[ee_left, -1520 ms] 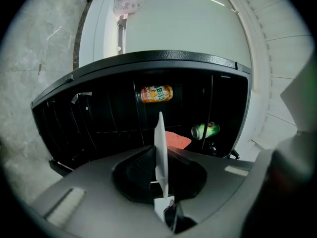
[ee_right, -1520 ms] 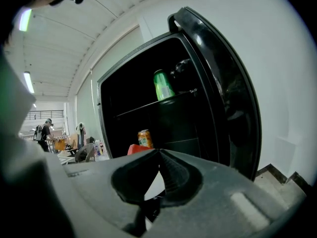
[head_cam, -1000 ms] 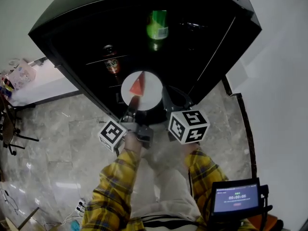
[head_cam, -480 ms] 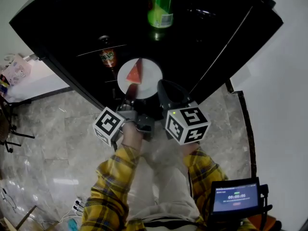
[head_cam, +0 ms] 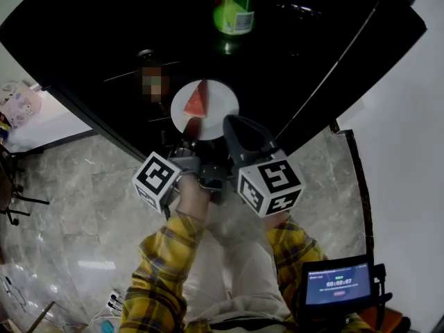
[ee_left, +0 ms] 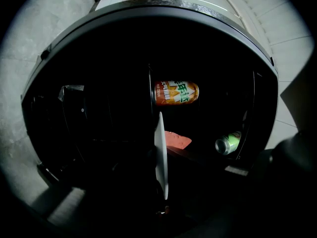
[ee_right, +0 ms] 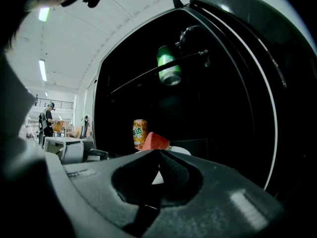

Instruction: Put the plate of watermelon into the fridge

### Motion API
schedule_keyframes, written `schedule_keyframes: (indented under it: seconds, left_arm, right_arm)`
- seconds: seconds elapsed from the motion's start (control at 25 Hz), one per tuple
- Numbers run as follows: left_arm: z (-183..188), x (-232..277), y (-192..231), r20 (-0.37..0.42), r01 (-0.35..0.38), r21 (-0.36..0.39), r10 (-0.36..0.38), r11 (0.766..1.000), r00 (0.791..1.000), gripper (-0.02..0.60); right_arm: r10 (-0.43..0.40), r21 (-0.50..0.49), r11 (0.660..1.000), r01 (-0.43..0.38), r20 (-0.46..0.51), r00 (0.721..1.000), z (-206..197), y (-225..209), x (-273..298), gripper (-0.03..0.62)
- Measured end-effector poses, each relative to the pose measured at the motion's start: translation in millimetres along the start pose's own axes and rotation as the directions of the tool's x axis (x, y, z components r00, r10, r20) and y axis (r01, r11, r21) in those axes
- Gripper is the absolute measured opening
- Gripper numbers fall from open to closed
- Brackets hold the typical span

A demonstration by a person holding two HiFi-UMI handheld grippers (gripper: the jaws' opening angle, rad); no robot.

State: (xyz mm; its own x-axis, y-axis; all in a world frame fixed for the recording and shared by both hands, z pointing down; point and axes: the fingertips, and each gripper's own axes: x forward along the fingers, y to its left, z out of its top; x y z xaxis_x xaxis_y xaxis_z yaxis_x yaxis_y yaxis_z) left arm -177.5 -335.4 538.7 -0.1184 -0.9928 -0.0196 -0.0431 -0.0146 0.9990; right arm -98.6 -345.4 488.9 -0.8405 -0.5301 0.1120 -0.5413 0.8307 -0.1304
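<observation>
A white plate [head_cam: 215, 101] with a red watermelon wedge [head_cam: 197, 104] hangs level at the mouth of the open black fridge [head_cam: 83, 40]. My left gripper [head_cam: 189, 134] is shut on the plate's near rim. In the left gripper view the plate [ee_left: 161, 152] shows edge-on, with the watermelon [ee_left: 177, 141] beside it and the jaws lost in the dark. My right gripper [head_cam: 234, 127] sits just right of the plate, shut and holding nothing. In its own view the right gripper [ee_right: 158, 155] has its tips touching, and the watermelon [ee_right: 156, 142] shows just beyond.
Deep in the fridge are a green can [head_cam: 234, 9] on an upper shelf and an orange can [ee_left: 176, 93] lower left. The fridge door [head_cam: 340, 61] stands open at the right. Marble floor [head_cam: 83, 207] lies below, and a small screen [head_cam: 338, 283] at my right hip.
Both grippers and the plate have moved forward, toward the fridge opening. The fridge now fills more of the head view. The grip on the plate is unchanged.
</observation>
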Motion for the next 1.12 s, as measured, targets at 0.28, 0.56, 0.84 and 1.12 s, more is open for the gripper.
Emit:
schedule_keyframes:
  seconds: [0.28,0.56,0.84,1.12]
  left_arm:
    - [2,11,-3,0.001,0.004,0.009,-0.004,1.0,1.0,0.017]
    - [2,15,-8,-0.057,0.053,0.067,-0.049,0.996,0.997,0.047]
    - [-2,2,-26,-0.105,0.181,0.058,-0.174,0.982,0.979,0.091]
    - [-20,-41,-19,-0.21,0.194,0.605,-0.079,0.772,0.974,0.064]
  right_arm:
    - [0.024,0.02,1.0,-0.024,-0.008,1.0,-7,-2,7,-0.005]
    - [0.039,0.02,0.999,-0.039,-0.02,0.999,-13,-3,20,-0.005]
    - [0.014,0.033,0.999,-0.014,-0.01,1.0,-7,-4,28,-0.005]
    - [-0.009,0.05,0.999,0.01,-0.013,1.0,-8,-9,35,-0.005]
